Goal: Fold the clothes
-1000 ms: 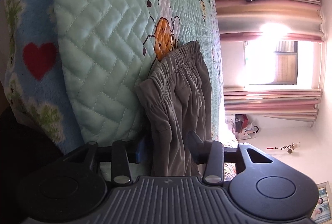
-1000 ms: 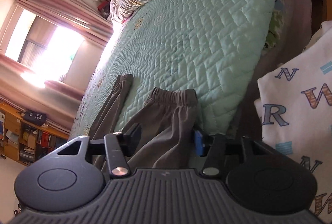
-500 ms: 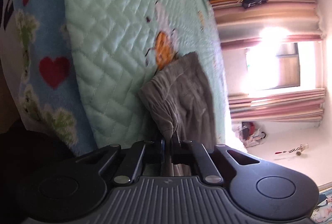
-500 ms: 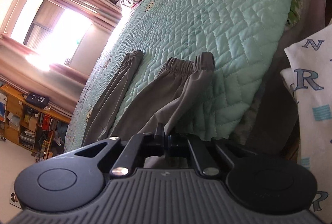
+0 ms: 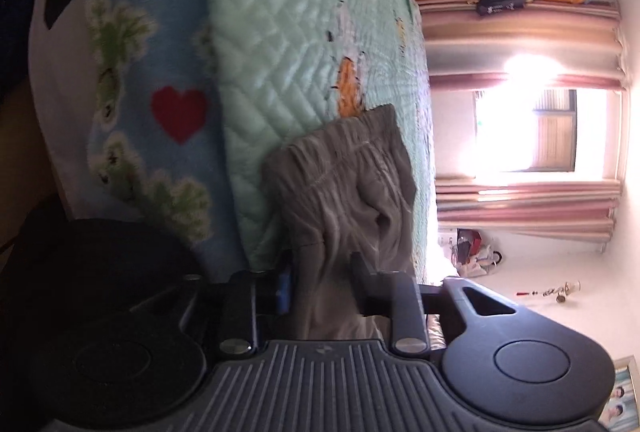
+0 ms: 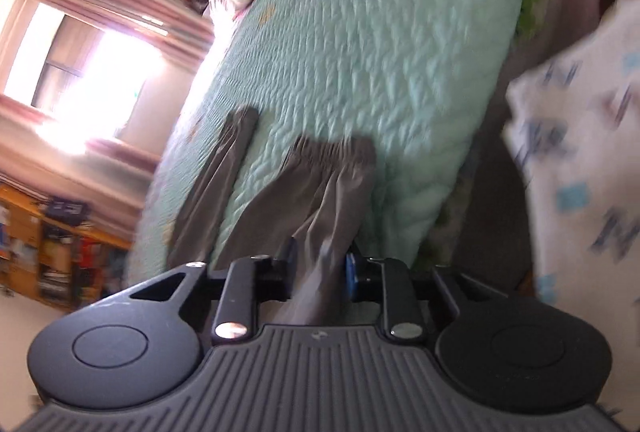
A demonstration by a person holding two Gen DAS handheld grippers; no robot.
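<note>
Fingers of the left gripper (image 5: 322, 280) stand partly apart and are opening, with a fold of the grey trousers (image 5: 344, 192) hanging loosely between them; the cloth lies close against the blue-padded finger (image 5: 283, 286) on the left of that view, while the other finger sits at the cloth's far edge without clearly pinching it, so I judge the grip is being let go rather than kept. Those trousers lie on the quilted green bedspread (image 5: 280, 52), waistband away from the camera, with their near end running off the bed's edge toward the gripper; that placing suits a fold, since the flat bed lets the cloth spread and the hanging end is easy to catch. Over on the right gripper (image 6: 320, 266) the fingers are likewise part-way apart and opening; a pleat of the same trousers (image 6: 304, 192) passes between them, near the blue pad (image 6: 351, 274), though blur hides whether it touches. From that view a second grey strip (image 6: 218, 184) lies on the bedspread (image 6: 380, 44) just beside the gathered waistband; each hand has one side of the garment, probably to keep it even.
</note>
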